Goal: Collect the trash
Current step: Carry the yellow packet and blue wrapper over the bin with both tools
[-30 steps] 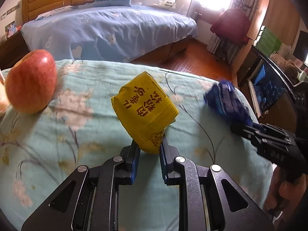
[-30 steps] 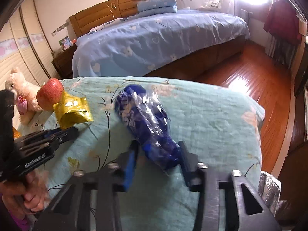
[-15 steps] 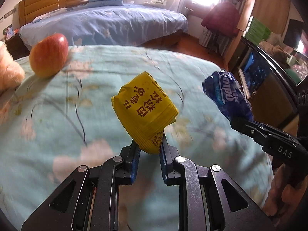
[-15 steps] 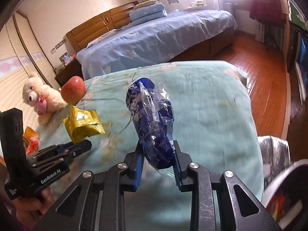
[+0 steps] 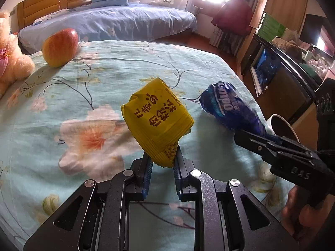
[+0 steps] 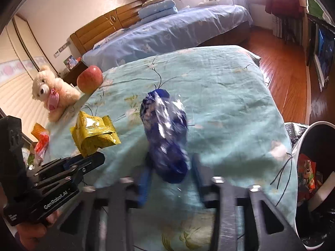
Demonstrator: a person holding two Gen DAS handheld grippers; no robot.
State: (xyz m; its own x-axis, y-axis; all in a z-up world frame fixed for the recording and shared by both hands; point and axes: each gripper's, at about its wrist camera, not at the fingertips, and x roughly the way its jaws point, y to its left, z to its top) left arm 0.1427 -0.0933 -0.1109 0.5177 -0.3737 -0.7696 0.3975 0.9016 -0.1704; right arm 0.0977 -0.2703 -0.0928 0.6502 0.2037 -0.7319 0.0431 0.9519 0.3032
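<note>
Over floral bedding (image 6: 219, 87), blue wrapper (image 6: 167, 138) sits between opening right tool (image 6: 169, 179).

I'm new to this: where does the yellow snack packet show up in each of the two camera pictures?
Left wrist view: the yellow snack packet fills the centre, pinched at its bottom corner in the left tool.
Right wrist view: it sits at left of centre, just above that same tool, seen from the side.
Shared landmark: the red apple on the floral bedspread, far side in both.
</note>
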